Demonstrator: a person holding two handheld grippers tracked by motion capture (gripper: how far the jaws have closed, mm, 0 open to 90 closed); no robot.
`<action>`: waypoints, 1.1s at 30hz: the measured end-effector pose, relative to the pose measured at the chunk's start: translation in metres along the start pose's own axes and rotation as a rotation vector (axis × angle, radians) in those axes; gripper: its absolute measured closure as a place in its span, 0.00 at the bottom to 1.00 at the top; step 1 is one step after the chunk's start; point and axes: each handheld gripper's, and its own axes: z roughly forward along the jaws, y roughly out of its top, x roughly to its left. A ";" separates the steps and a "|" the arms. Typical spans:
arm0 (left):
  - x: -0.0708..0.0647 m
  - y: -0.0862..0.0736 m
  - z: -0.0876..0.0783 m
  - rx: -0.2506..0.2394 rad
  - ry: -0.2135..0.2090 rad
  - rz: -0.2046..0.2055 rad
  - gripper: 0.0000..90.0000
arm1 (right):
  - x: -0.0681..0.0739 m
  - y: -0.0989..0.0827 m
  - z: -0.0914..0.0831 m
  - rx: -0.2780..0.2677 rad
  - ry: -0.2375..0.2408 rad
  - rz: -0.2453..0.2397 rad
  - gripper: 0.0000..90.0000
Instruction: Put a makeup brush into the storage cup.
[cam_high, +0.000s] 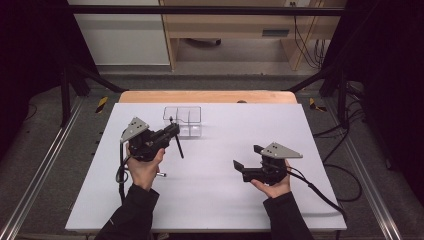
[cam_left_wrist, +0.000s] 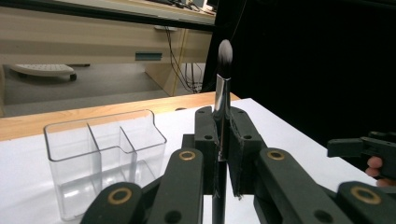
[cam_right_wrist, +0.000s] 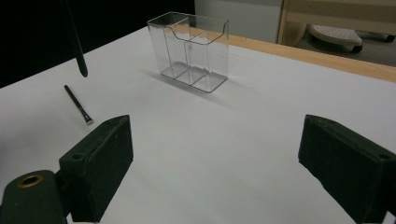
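Makeup brush (cam_left_wrist: 222, 98) is clamped in left gripper (cam_high: 173, 131) beside clear organizer (cam_high: 183, 121); right gripper (cam_high: 248, 157) is held open, empty. Next: brush lowered handle-first into a compartment.

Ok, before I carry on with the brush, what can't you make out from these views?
- Brush lower handle: left gripper view, hidden behind the left gripper and cut by the bottom edge.
- Small brush on the table: right gripper view, too small to read its bristles.
- Clear organizer contents: high view, glare; I cannot tell.
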 end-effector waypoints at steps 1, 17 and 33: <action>0.002 0.001 0.000 0.002 0.002 0.003 0.92 | -0.001 -0.001 -0.001 0.000 -0.001 0.002 0.12; 0.017 0.017 0.006 -0.002 0.031 0.017 0.92 | -0.011 -0.011 -0.016 -0.013 -0.027 0.023 0.12; 0.028 0.034 0.018 -0.015 0.060 0.024 0.92 | -0.017 -0.018 -0.022 -0.015 -0.042 0.028 0.12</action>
